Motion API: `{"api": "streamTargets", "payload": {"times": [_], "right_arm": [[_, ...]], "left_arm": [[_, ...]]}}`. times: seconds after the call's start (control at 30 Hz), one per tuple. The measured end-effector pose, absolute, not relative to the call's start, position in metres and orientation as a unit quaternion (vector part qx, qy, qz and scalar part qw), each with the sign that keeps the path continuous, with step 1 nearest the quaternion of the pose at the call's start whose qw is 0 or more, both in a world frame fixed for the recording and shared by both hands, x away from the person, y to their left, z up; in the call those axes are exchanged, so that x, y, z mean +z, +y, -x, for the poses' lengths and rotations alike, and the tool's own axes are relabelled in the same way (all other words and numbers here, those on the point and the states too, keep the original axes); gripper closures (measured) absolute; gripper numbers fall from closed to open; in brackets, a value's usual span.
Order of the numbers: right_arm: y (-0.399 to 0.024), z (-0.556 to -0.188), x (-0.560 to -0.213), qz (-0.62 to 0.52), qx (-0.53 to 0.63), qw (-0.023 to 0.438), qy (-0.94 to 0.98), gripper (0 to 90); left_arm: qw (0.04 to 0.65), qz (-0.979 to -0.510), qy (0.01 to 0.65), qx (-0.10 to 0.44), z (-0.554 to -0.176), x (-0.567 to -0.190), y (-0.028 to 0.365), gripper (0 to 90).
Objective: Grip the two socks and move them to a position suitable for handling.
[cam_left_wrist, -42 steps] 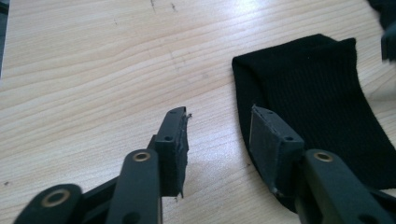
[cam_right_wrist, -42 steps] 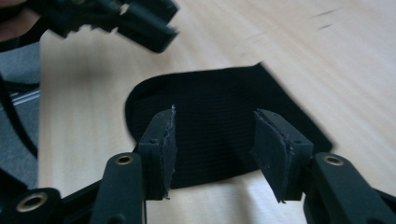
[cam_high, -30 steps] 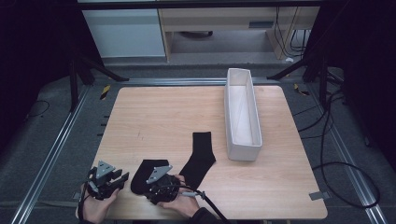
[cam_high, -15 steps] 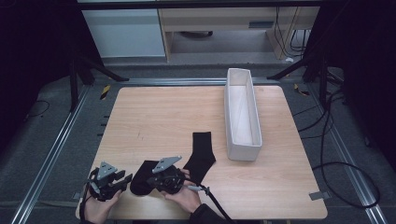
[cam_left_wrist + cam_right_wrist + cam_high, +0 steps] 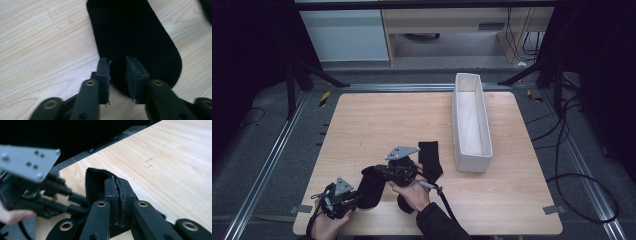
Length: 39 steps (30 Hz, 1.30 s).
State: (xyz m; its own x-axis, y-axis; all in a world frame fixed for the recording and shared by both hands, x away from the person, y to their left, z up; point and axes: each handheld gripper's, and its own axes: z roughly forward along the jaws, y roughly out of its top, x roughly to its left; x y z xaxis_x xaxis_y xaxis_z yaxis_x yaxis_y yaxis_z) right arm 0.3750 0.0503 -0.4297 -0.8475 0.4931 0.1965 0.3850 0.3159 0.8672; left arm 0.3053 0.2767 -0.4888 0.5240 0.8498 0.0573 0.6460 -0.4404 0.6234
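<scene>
The right gripper (image 5: 116, 187) has clamped fully shut since a second ago. Its 2 jaws now meet on the ribbed cuff of the black sock (image 5: 93, 182), and the hand has come up off the desk (image 5: 362, 120) with that cuff. From the high view, the right gripper (image 5: 382, 172) hangs above the near-left part of the desk, and the sock (image 5: 372, 187) droops from it toward the near edge.

The left gripper (image 5: 354, 200), close to the near-left corner, has crept toward the sock's other end. Its jaws have just been closing and now stand narrow, not shut. In the left gripper view they (image 5: 117, 67) straddle the rounded toe end of the sock (image 5: 135, 32), which lies flat on the wood. Dark cloth shows in the gap between the jaws, but it looks as if the pads are not yet pressing; the blur makes that hard to be sure of.

So 1 end is secured and lifted, and the other is about to be taken. Once the left jaws finish closing, the sock can probably be stretched or folded between the 2 hands.

A 2nd black sock (image 5: 429, 157) lies flat just beyond the right hand, untouched. The long white bin (image 5: 472, 162) stands apart toward the right edge.
</scene>
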Motion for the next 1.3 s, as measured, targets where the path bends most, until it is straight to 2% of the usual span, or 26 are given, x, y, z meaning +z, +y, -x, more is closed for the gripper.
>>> {"api": "streamTargets", "payload": {"times": [0.17,0.4,0.7,0.97,1.03,1.2,1.3], "right_arm": [[0.045,-0.388,-0.425,-0.290,0.516,0.069,0.803,87.3],[0.044,-0.409,-0.424,-0.313,0.512,0.090,0.795,87.2],[0.059,-0.456,-0.452,-0.359,0.470,0.100,0.800,86.9],[0.059,-0.472,-0.468,-0.377,0.444,0.144,0.800,86.0],[0.059,-0.474,-0.470,-0.382,0.443,0.145,0.798,84.0],[0.051,-0.475,-0.467,-0.370,0.468,0.177,0.783,68.8],[0.044,-0.471,-0.458,-0.364,0.490,0.185,0.771,65.9]], "left_arm": [[0.267,-0.839,0.437,0.185,-0.304,-0.487,0.273,87.6],[0.296,-0.841,0.431,0.139,-0.303,-0.484,0.277,88.3],[0.282,-0.847,0.427,0.139,-0.306,-0.484,0.287,88.1],[0.279,-0.847,0.430,0.143,-0.307,-0.485,0.289,87.3],[0.279,-0.845,0.432,0.143,-0.308,-0.485,0.289,86.4],[0.285,-0.840,0.440,0.142,-0.309,-0.486,0.291,84.9],[0.282,-0.841,0.438,0.144,-0.309,-0.486,0.291,84.5]]}}
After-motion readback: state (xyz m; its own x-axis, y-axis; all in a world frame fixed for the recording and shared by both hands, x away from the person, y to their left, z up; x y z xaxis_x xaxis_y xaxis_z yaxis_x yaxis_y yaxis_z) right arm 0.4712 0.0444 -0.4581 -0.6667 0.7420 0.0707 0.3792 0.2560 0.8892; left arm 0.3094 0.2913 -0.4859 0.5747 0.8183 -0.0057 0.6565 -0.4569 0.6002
